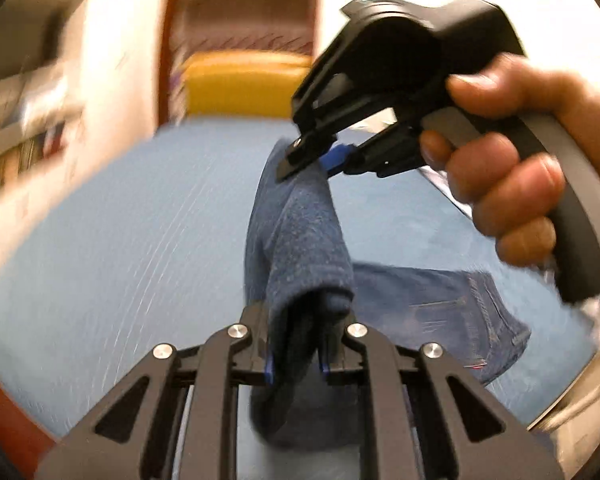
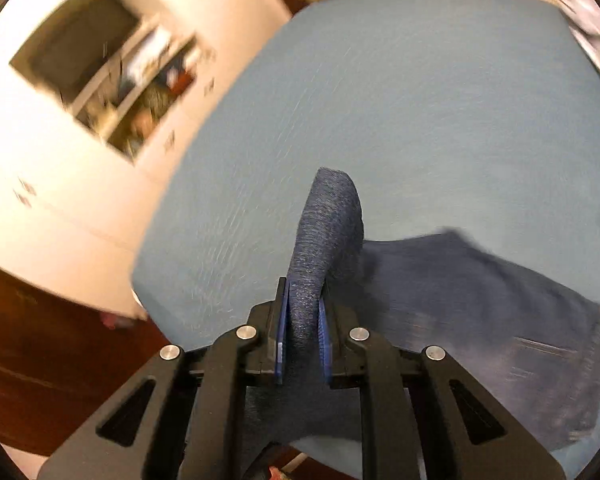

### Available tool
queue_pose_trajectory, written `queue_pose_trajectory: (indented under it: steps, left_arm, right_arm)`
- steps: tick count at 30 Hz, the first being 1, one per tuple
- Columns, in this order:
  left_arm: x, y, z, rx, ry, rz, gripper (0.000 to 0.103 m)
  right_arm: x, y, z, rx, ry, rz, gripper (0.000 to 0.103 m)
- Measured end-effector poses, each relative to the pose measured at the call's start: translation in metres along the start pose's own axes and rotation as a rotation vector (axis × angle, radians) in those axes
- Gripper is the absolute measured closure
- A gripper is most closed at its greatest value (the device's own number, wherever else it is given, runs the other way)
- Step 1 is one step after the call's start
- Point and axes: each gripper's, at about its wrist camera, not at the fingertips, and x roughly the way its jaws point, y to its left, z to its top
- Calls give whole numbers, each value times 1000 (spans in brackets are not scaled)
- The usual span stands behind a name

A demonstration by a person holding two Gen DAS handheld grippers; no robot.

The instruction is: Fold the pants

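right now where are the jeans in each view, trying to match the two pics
Left wrist view: the jeans run up the middle, from the left gripper to the right gripper; the rest lies at lower right.
Right wrist view: the jeans rise as a pinched fold at centre and spread to lower right.
Shared landmark: the light blue bed cover under them.
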Motion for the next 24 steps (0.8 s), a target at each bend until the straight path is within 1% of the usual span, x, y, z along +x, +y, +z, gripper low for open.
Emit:
queue_pose_trajectory:
  steps: [1, 2, 3, 4, 5, 6, 7, 8, 10, 11, 12, 13, 14, 15, 16, 17, 19, 20, 21, 22, 24]
  left_arm:
    - [2, -41, 3, 87, -25, 3, 88]
    - [7, -80, 0, 168, -41, 4, 88]
    - [16, -127, -9, 261, -56, 0, 88]
    - [23, -158, -19, 316, -58, -12, 88]
    - [31, -190, -34, 374, -55, -19, 88]
    - [43, -222, -49, 431, -53, -20, 88]
    - [59, -251, -70, 492, -41, -19, 88]
    - [73, -270, -89, 541, -20, -13, 88]
    - [97, -295, -122, 615, 42, -15, 83]
    - [99, -301, -133, 652, 45, -14, 75]
    - [98, -305, -143, 691, 26, -4, 64]
    - [94, -307, -151, 726, -8, 10, 60]
    - [91, -308, -153, 745, -31, 28, 59]
    - [89, -309, -156, 762, -50, 51, 59]
    - [87, -315, -158, 780, -67, 68, 59]
    - [89, -319, -159, 791, -69, 76, 59]
    - [93, -335, -166, 832, -64, 91, 63]
    - [96, -339, -169, 842, -66, 91, 73]
    - [95, -342, -170, 848, -70, 95, 82]
    - [93, -342, -171, 854, -79, 109, 86]
    - [85, -340, -173, 866, -92, 116, 89]
  right_arm:
    - [-22, -34, -5, 32, -20, 13, 89]
    - [-45, -77, -14, 61, -40, 10, 89]
    - [-59, -112, -23, 86, -55, 4, 89]
    - [-70, -149, -33, 123, -64, -6, 89]
    - [-76, -193, -47, 168, -66, -26, 89]
    - [-79, -228, -55, 197, -63, -33, 89]
    - [-72, -274, -68, 248, -51, -27, 89]
    - [-64, -300, -77, 281, -35, -22, 89]
    - [-42, -342, -102, 315, 3, -29, 88]
    - [-35, -358, -111, 323, -1, 9, 83]
    - [-35, -366, -113, 324, -16, 43, 83]
    - [-38, -373, -114, 325, -38, 72, 78]
    - [-34, -365, -120, 325, -48, 71, 70]
    - [-40, -372, -123, 321, -58, 74, 67]
    - [-44, -374, -120, 313, -70, 86, 60]
    - [-48, -376, -125, 308, -77, 89, 57]
    - [-47, -375, -125, 298, -67, 76, 57]
    - [-37, -369, -120, 287, -58, 59, 57]
    - [-37, -367, -118, 276, -54, 44, 57]
    - [-35, -364, -118, 268, -49, 31, 57]
    - [-27, -351, -113, 246, -40, 1, 57]
